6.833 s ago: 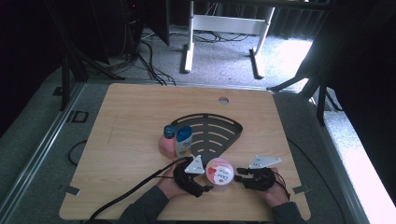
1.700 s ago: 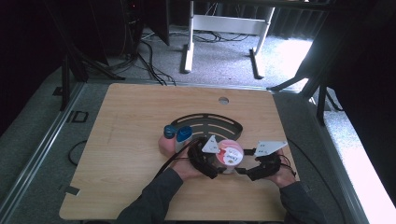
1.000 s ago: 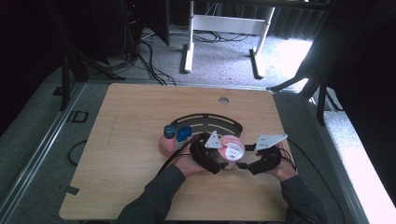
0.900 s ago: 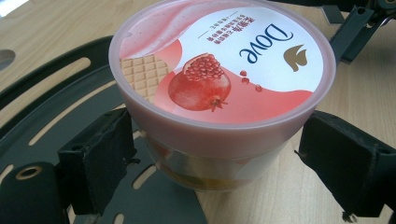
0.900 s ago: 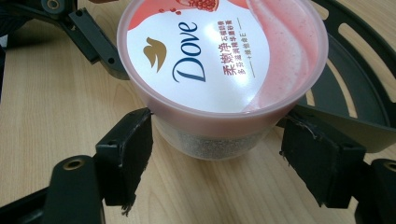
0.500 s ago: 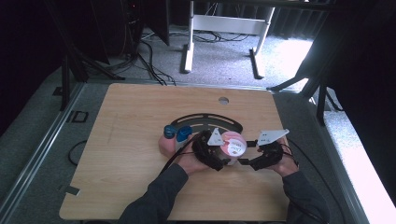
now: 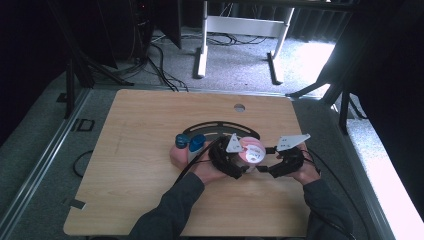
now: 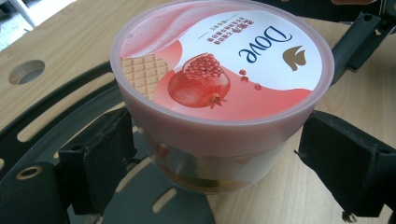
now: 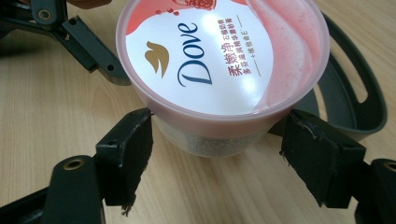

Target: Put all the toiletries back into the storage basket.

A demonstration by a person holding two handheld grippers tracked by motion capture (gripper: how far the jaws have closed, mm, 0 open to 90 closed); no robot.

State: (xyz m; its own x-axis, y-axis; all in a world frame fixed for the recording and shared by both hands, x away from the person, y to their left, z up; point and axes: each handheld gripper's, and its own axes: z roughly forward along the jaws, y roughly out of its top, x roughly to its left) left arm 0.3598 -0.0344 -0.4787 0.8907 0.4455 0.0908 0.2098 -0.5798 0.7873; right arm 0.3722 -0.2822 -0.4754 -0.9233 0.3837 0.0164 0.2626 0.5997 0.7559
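A pink-lidded Dove jar (image 7: 251, 151) with a pomegranate label sits between both grippers at the front edge of the black fan-shaped tray (image 7: 220, 125). In the left gripper view the jar (image 8: 219, 79) stands between the jaws of my left gripper (image 8: 219, 156), which close in on its wall just under the lid. In the right gripper view my right gripper (image 9: 217, 149) clasps the same jar (image 9: 215, 60) from the opposite side, also under the lid. From above, the left gripper (image 7: 235, 161) is left of the jar and the right gripper (image 7: 272, 162) is right of it. I cannot tell whether the jar's base rests on anything.
A pink thing with two blue caps (image 7: 186, 147) stands just left of the tray, close to the left hand. The wooden table (image 7: 140, 190) has a round hole (image 7: 239, 107) near its far edge. Cables trail from both grippers toward the front edge.
Both grippers and the jar have moved away from the table's front edge toward the tray, and slightly right. The pink thing with blue caps has stayed put.
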